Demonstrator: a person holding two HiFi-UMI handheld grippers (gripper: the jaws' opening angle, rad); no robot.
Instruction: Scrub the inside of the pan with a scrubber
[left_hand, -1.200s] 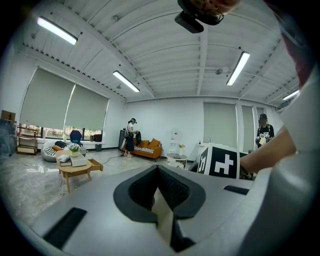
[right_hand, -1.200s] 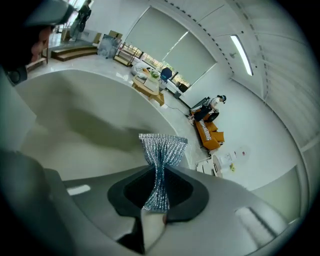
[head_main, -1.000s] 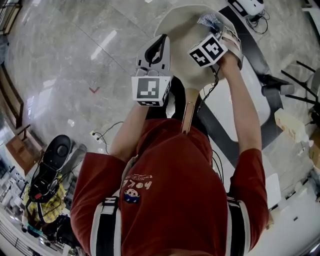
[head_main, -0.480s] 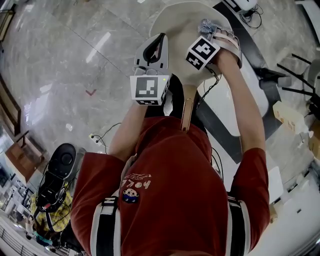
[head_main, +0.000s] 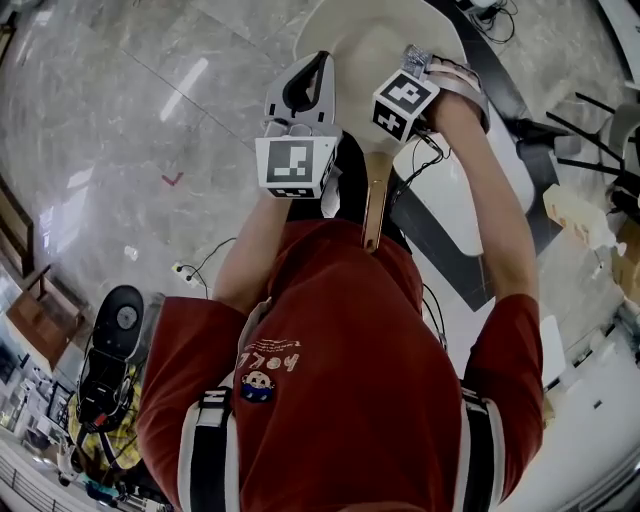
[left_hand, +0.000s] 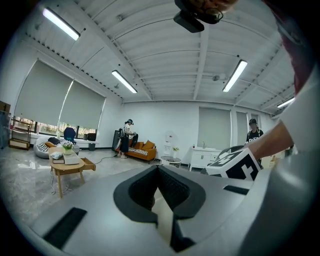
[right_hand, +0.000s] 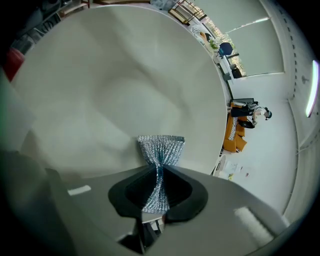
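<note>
The right gripper (right_hand: 159, 176), its fingers clamped on the silvery scrubber (right_hand: 161, 146), has slid slightly inward across the pan's (head_main: 365, 45) inside, so a scrubbing stroke seems under way. The left gripper's (left_hand: 159, 175) fingers stay closed on what looks like the pan's pale rim, steadying it.

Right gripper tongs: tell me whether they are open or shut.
Shut on the scrubber: the tongs of the right gripper pinch its silvery mesh, which fans out beyond them in front of the pan.

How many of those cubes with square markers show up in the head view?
2. One cube sits on the left gripper, left of the pan handle; the other cube on the right gripper, over the pan. None seems hidden.
</note>
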